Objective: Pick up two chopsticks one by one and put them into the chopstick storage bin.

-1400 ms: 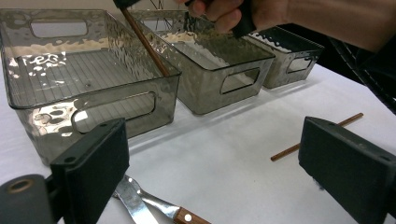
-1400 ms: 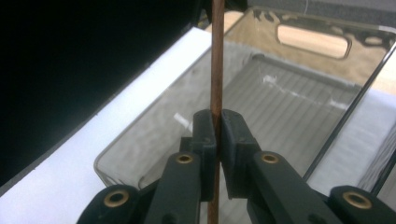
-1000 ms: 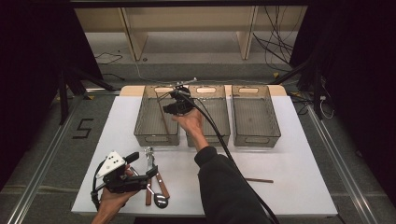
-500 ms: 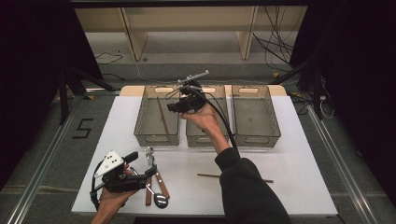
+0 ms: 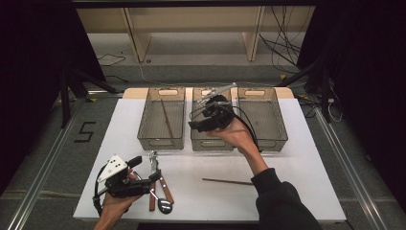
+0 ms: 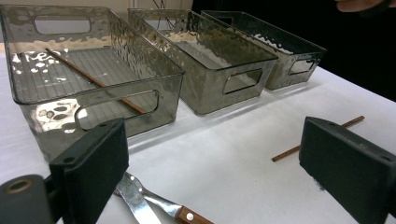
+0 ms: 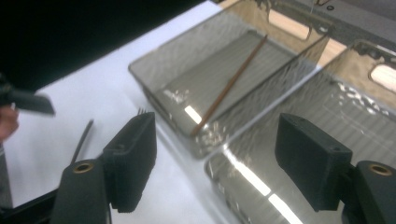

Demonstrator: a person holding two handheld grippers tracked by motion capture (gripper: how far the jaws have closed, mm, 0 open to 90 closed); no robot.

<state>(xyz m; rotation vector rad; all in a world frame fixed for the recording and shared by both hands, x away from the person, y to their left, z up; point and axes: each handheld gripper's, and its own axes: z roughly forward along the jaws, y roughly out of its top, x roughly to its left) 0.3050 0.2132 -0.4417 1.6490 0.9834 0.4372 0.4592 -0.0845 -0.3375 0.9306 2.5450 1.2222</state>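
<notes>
Three clear grey bins stand in a row at the table's far side. A brown chopstick (image 5: pixel 166 119) (image 6: pixel 93 80) (image 7: pixel 231 86) lies in the left bin (image 5: pixel 143 129) (image 6: pixel 154 100) (image 7: pixel 154 70). A second chopstick (image 5: pixel 227 181) (image 6: pixel 317 137) lies on the white table. My right gripper (image 5: pixel 195 120) (image 7: pixel 224 158) hovers over the middle bin (image 5: pixel 210 143) (image 7: pixel 364 112); its jaws have just been opening and stand open with nothing between them. My left gripper (image 5: pixel 146 170) (image 6: pixel 215 177) rests low at the front left, open, over wooden-handled cutlery (image 5: pixel 160 189) (image 6: pixel 149 205).
The right bin (image 5: pixel 273 120) (image 6: pixel 299 65) stands beside the middle one. The cutlery, a fork, a knife and a spoon, lies near the table's front left edge. Shelving and cables sit on the floor beyond the table.
My right gripper has moved rightwards and up, from the left bin to above the middle bin, and its jaws have opened. The left gripper has stayed where it was.
</notes>
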